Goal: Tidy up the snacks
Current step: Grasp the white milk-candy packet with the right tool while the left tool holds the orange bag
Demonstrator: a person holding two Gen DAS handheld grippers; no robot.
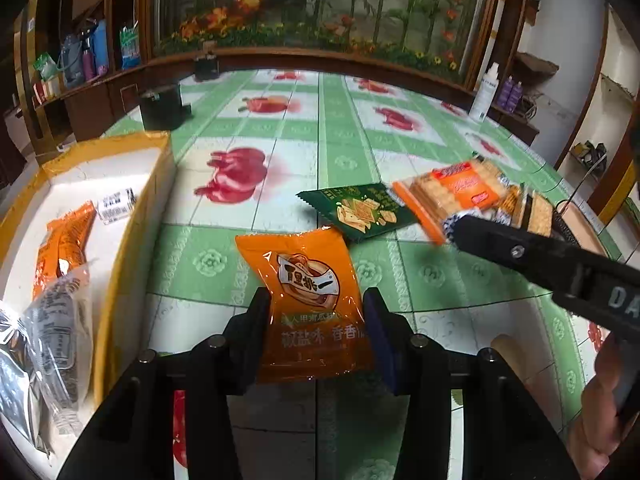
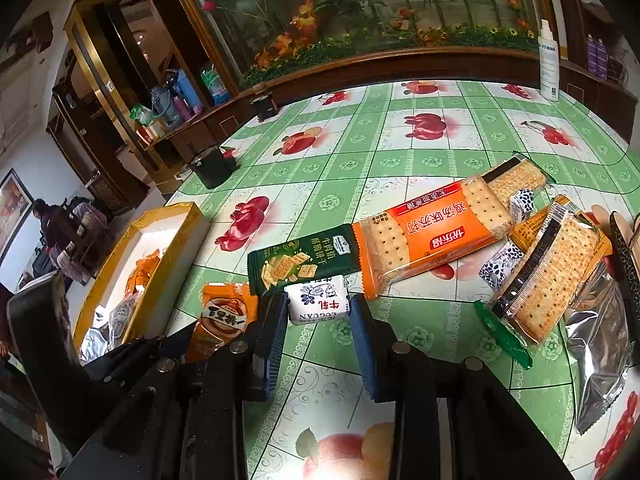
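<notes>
Orange snack packet (image 1: 310, 300) is sitting clamped in my left gripper (image 1: 316, 320) near the table's (image 1: 280, 128) left edge; my right gripper (image 2: 316, 312) is pinching a white candy (image 2: 318, 305) (slippery film may slide out).

Both grippers are black plastic: the left gripper (image 1: 316, 320) and right gripper (image 2: 318, 320) carry blue ribbed pads, with silver screws behind the jaws.

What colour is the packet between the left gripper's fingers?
Orange packet, with a white banner; clearest in the left wrist view.
</notes>
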